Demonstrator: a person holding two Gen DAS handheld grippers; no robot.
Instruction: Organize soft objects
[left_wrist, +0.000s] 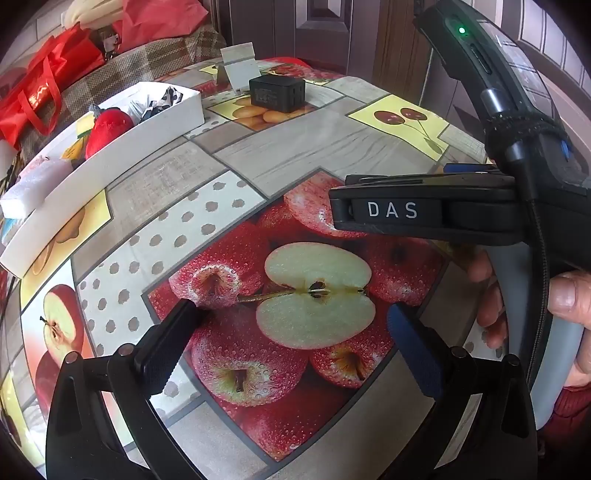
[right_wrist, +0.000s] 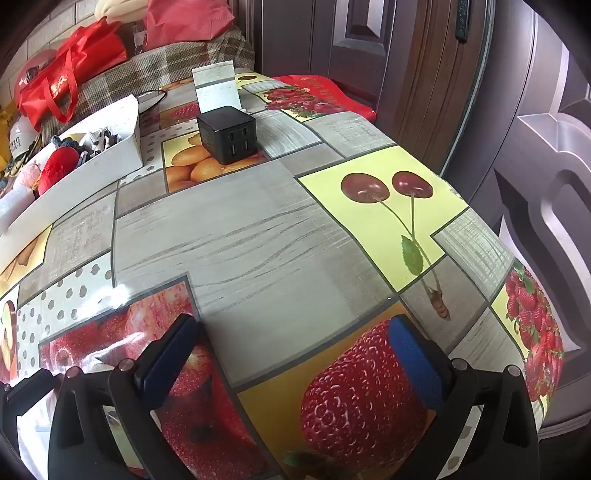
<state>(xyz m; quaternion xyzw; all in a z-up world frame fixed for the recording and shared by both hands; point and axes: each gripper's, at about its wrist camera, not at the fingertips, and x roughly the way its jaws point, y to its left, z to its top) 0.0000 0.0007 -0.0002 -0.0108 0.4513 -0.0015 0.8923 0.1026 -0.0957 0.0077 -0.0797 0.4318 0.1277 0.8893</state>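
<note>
A long white tray (left_wrist: 110, 155) stands at the left of the fruit-print table. It holds a red plush strawberry (left_wrist: 109, 129), a black-and-white soft toy (left_wrist: 162, 101) and a white foam block (left_wrist: 31, 188). The tray (right_wrist: 92, 166) with the red plush (right_wrist: 55, 170) also shows in the right wrist view. My left gripper (left_wrist: 295, 314) is open and empty above the printed apples. My right gripper (right_wrist: 295, 328) is open and empty over bare table. In the left wrist view the right gripper's body (left_wrist: 424, 214) hangs at the right, held by a hand.
A black charger cube (right_wrist: 227, 134) and a white card stand (right_wrist: 218, 88) stand at the table's far middle. Red bags (right_wrist: 70, 81) and a checked cushion lie behind the tray. A dark door (right_wrist: 480, 92) is close to the table's right edge.
</note>
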